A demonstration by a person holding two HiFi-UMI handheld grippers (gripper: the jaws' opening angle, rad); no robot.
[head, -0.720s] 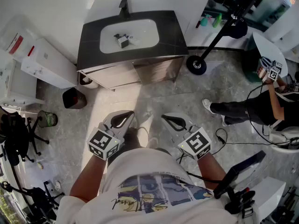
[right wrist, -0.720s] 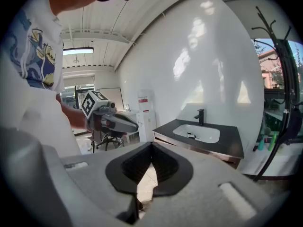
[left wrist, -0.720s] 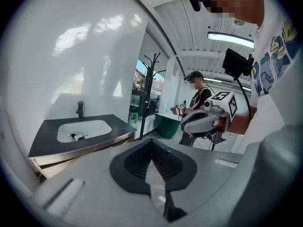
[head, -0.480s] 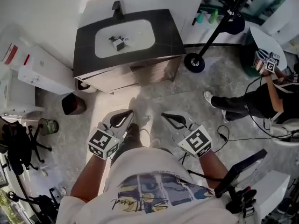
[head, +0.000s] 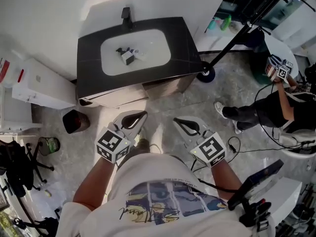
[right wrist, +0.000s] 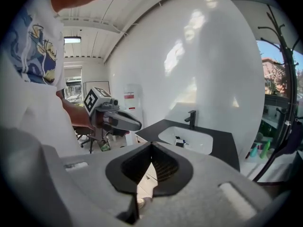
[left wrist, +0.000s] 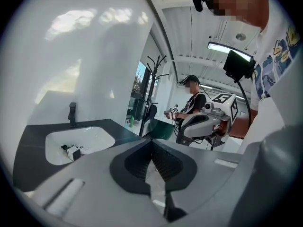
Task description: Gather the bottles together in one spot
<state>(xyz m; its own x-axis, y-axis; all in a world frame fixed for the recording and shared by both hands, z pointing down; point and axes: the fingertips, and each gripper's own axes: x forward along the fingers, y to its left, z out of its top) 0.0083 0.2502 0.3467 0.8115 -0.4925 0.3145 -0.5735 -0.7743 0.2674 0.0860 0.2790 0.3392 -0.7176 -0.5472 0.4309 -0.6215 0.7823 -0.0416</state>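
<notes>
Bottles (head: 129,56): small items in the sink basin (head: 154,46), long axis too small to tell | left gripper (head: 141,114): jaws together, empty | right gripper (head: 177,121): jaws together, empty | basin ahead of both tips, well apart; left gripper judged slightly nearer

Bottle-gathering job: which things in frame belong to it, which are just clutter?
Job:
- small items in the sink basin, probably bottles, too small to confirm
- teal and green bottles beyond the vanity
- left gripper and right gripper, jaws shut, empty

Lying about:
- dark bin
- wheeled stand
- white cabinet
- second person
</notes>
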